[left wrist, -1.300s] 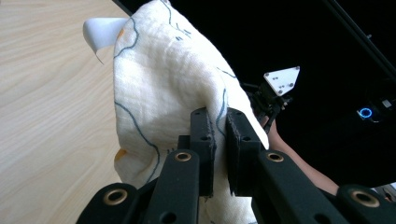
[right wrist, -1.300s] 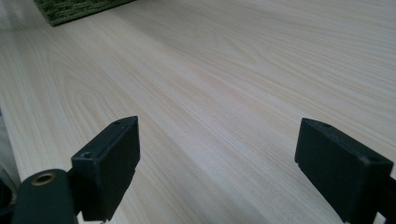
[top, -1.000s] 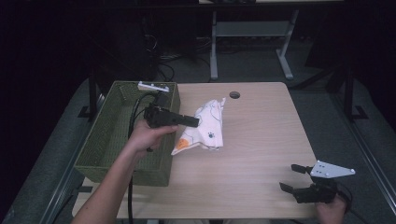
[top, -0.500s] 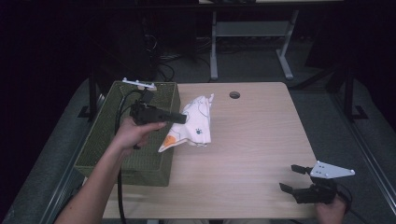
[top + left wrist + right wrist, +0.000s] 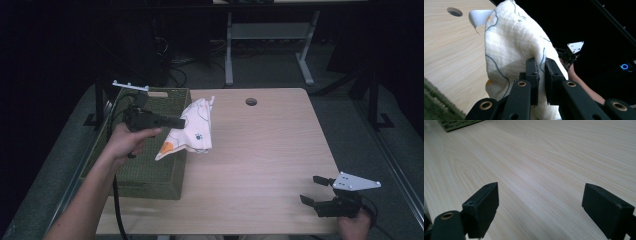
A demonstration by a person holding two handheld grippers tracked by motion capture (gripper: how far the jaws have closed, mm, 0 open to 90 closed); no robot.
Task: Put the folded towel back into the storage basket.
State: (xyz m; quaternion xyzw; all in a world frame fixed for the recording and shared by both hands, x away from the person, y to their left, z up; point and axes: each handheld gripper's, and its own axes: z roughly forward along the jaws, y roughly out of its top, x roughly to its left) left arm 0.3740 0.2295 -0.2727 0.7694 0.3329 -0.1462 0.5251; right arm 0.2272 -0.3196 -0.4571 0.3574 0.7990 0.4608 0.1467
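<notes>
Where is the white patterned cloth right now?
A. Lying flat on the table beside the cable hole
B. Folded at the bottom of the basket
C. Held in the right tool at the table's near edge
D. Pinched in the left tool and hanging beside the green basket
D: the left tool is shut on the cloth, which hangs off the table next to the green basket; the right tool sits open with nothing in it.

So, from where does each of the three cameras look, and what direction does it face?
High view: above the table's near side, facing forward and down; forearms, left gripper, right gripper.
Left gripper view: along shut jaws pinching the cloth, toward the table.
Right gripper view: between open jaws, low across the tabletop.
Shared: cloth, green basket.
</notes>
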